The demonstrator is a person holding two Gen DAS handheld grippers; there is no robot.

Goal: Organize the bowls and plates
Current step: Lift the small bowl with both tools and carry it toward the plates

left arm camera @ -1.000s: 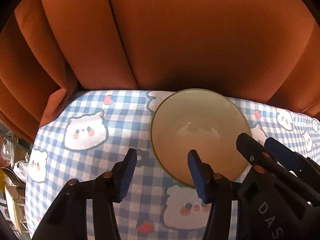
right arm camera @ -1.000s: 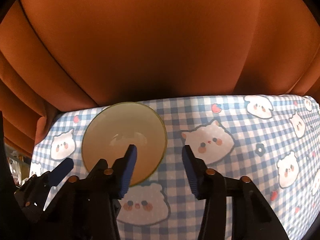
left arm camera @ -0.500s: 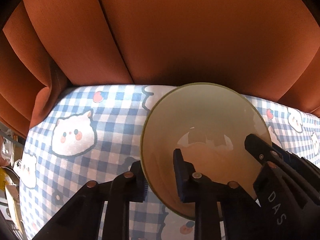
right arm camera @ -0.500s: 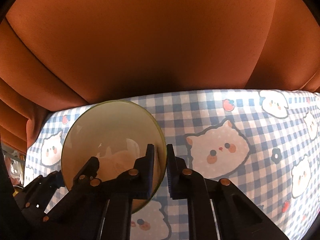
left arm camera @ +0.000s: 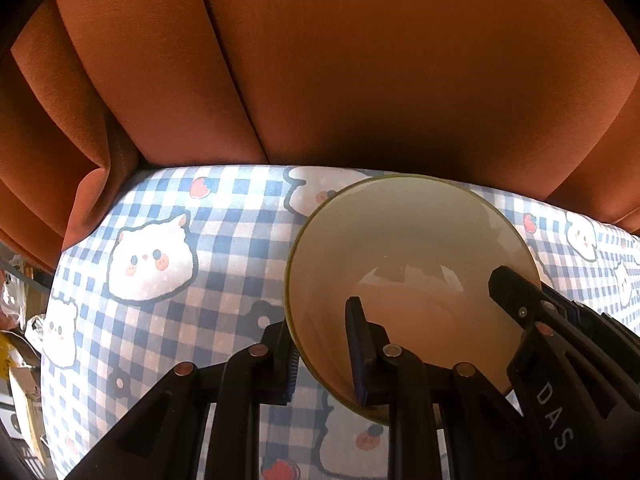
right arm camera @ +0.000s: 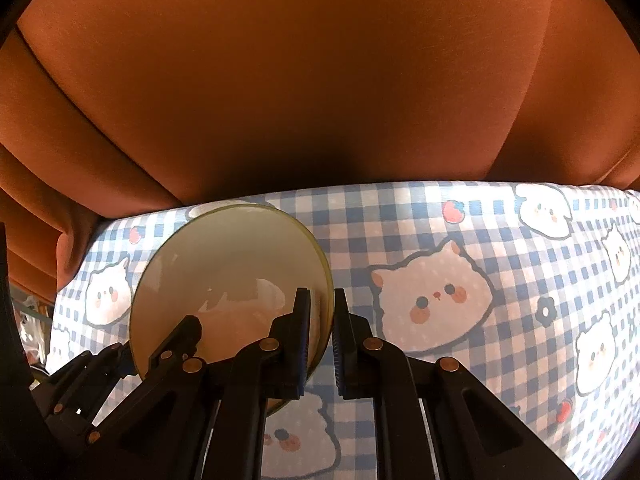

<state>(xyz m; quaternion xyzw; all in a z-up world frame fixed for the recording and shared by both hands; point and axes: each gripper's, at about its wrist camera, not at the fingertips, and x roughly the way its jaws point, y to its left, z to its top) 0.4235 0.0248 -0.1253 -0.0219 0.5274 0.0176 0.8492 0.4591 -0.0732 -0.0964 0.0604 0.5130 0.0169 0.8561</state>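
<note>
A cream bowl [left arm camera: 404,248] with a thin green rim is held over the checked tablecloth. My left gripper [left arm camera: 320,352] is shut on the bowl's left wall, one finger inside and one outside. My right gripper [right arm camera: 322,336] is shut on the bowl's [right arm camera: 224,264] right wall in the same way. The right gripper's fingers [left arm camera: 516,300] also show at the bowl's right side in the left wrist view. The bowl is empty and tilts slightly toward the cameras.
The table is covered by a blue-and-white checked cloth [right arm camera: 460,240] with cartoon cats. An orange-brown curtain [left arm camera: 320,80] hangs right behind the table's far edge. Clutter [left arm camera: 16,320] shows past the table's left edge.
Both grippers went from open to shut on the bowl's opposite walls. The bowl has since come up off the cloth and sits closer to both cameras.
</note>
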